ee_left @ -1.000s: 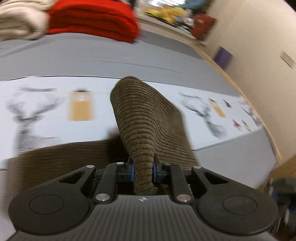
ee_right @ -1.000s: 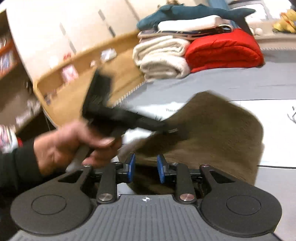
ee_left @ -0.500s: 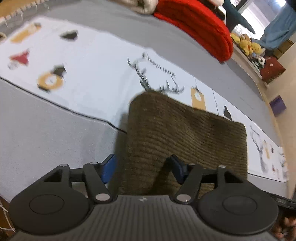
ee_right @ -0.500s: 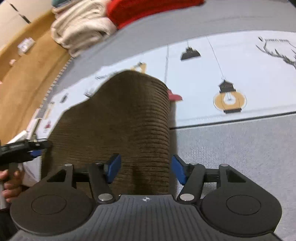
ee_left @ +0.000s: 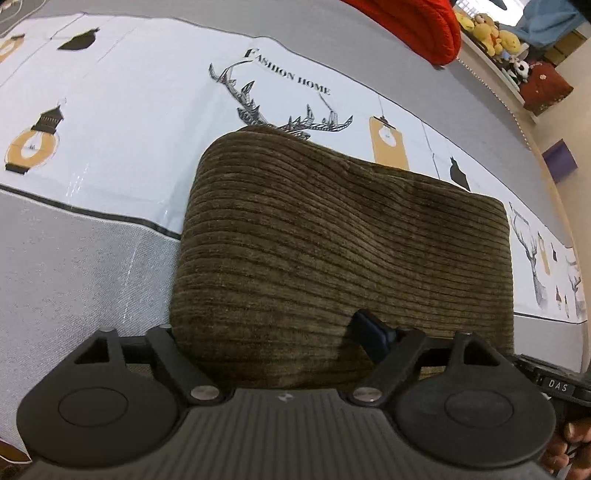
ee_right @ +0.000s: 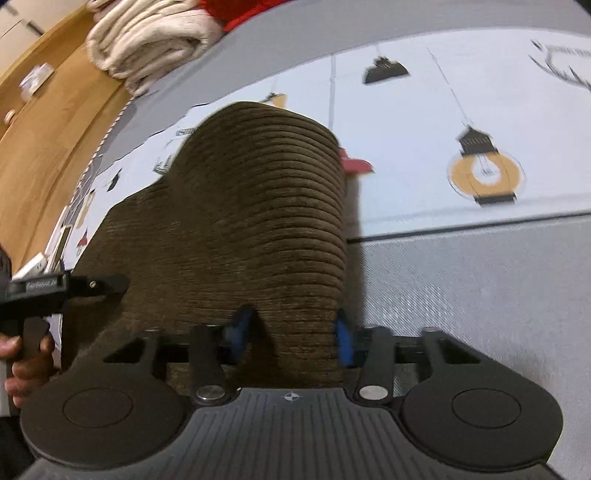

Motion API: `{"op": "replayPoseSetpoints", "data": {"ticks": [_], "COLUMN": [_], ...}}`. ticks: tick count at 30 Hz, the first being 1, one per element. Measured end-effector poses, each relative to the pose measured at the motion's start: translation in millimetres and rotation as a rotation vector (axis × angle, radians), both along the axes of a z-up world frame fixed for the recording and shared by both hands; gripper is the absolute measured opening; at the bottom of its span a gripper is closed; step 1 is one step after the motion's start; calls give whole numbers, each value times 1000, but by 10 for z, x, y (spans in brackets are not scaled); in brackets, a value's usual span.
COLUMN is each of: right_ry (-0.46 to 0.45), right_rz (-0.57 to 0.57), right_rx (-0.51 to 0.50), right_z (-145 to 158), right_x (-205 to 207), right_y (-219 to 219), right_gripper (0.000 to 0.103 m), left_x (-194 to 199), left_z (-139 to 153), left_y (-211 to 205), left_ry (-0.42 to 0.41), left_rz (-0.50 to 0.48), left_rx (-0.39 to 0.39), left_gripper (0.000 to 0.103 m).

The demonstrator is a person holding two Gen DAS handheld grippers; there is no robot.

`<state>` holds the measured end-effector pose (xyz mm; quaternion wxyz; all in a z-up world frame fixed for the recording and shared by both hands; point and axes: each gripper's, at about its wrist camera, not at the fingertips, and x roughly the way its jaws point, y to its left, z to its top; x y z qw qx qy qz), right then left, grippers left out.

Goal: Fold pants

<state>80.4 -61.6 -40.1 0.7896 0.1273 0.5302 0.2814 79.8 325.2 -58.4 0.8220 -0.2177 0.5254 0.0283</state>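
Observation:
Brown corduroy pants [ee_left: 332, 229] lie folded on a white printed sheet [ee_left: 147, 110], their near edge under both grippers. My left gripper [ee_left: 266, 328] straddles that edge with its jaws wide and still opening. Its right pad [ee_left: 369, 332] rests on top of the cloth, and the left fingertip is hidden at the cloth's side. In the right wrist view the pants [ee_right: 240, 203] rise in a ridge. My right gripper [ee_right: 291, 332] is closing, blue pads against both sides of that ridge. The left gripper [ee_right: 55, 288] shows at the left, held by a hand [ee_right: 26, 362].
The sheet lies on a grey bed surface [ee_left: 74, 277]. A red folded blanket [ee_left: 424, 22] and cream towels [ee_right: 147, 37] sit at the far edge. Plush toys [ee_left: 487, 29] line a shelf beyond. Wooden floor [ee_right: 55, 129] runs along the bed's side.
Both grippers came down and laid the lifted pants fold onto the bed. The left jaws went from shut on the cloth to wide apart. The right jaws spread, then narrowed again.

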Motion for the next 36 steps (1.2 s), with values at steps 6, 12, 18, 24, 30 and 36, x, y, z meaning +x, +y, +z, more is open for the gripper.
{"op": "replayPoseSetpoints", "data": {"ticks": [6,12,18,24,30,36], "right_ry": [-84,-184,-240,-300,-208,-287], "right_rz": [-29,-60,-202,-335,-523,-312], "right_rx": [66,101,72,-35,-262,-183], "right_z": [275,607,749,734,340,447], "right_x": [1,54,163,293,341,93], "right_y": [-130,-554,-1306,-2021,-2473,-2354], "right_gripper": [18,16,16,16,21,21], "left_x": [-44,150,520,789,695,390], "left_z": [186,294,416,384,457,629], "left_y": [-152,-612,-1425,-2094,-2126,-2239], "left_ry": [-56,-97,-161,-186,-228,-377], "left_rz": [-25,-127,-257,-346,-251,-454], "left_rx": [32,8,-30,-82,131,71], "left_gripper": [48,41,39,46,55,17]}}
